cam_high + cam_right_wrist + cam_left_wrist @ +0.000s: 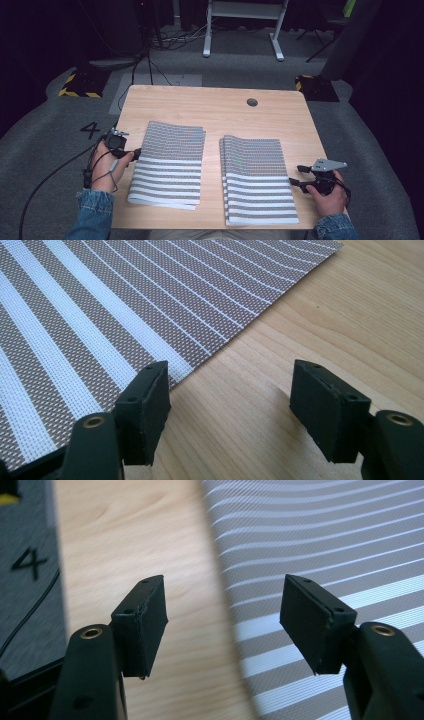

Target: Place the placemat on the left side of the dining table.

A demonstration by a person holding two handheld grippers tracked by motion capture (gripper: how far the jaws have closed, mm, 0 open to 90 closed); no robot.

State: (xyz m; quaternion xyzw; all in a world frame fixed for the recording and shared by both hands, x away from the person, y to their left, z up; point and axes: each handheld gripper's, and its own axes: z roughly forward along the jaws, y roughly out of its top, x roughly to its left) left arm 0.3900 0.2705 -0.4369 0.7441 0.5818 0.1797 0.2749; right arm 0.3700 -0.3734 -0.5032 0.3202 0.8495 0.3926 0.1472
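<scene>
A light wooden tabletop [215,107] with a round cable hole [252,102] stands on grey carpet floor [45,145] marked with a black "4" [91,129]. Beyond it stands a white table frame [243,27], with black cables [172,37] trailing across the floor. Yellow-and-black striped bases [80,86] sit at either side. Dark curtains [35,35] enclose the dim room.
</scene>
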